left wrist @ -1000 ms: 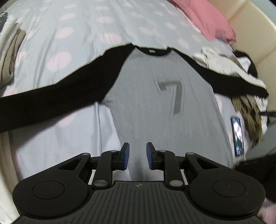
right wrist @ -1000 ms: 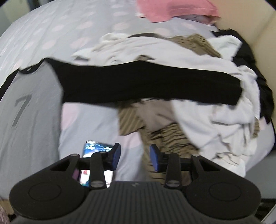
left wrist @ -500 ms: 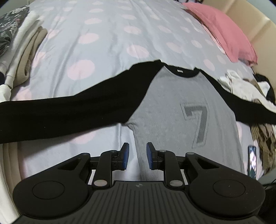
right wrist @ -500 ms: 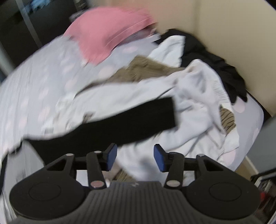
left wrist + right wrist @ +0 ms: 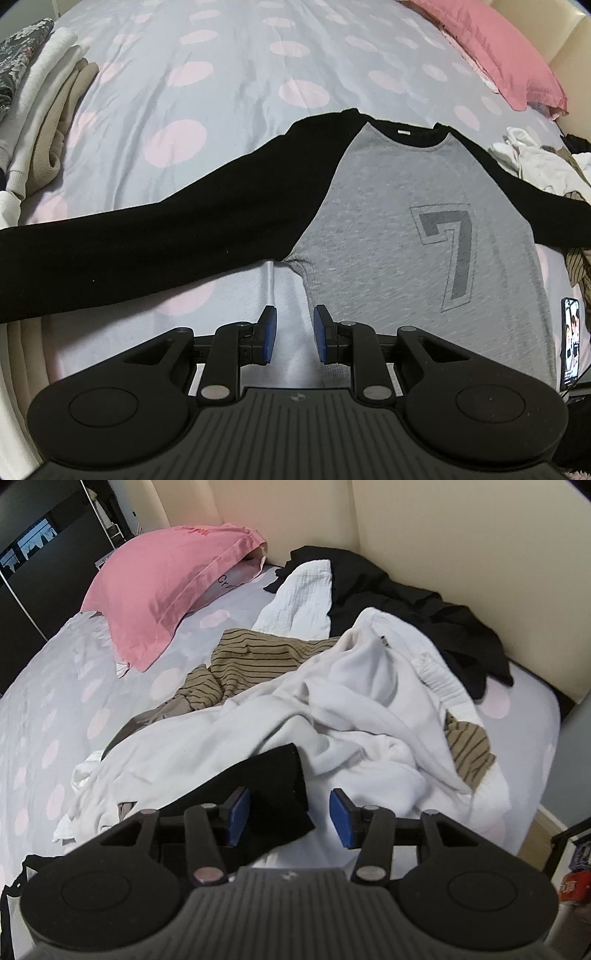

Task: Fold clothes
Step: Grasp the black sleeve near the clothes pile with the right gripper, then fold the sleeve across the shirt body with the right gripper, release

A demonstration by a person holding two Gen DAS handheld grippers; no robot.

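**Right gripper swings to the sleeve cuff**

Swung across from the phone side, the right gripper (image 5: pixel 289 818) now straddles the black sleeve cuff (image 5: pixel 275 775), jaws closing but not yet pinching it. Leftward, the left gripper (image 5: pixel 294 335) hovers narrowly parted, empty, at the raglan shirt (image 5: pixel 388 229) spread flat on the dotted bedsheet (image 5: pixel 221 74).

The right gripper (image 5: pixel 288 818) is held over the black sleeve end (image 5: pixel 273 794), jaws closing with the cuff between the fingers (image 5: pixel 341 818), not pinched. White clothes (image 5: pixel 351 716) are heaped behind, pink pillow (image 5: pixel 162 587) further back.
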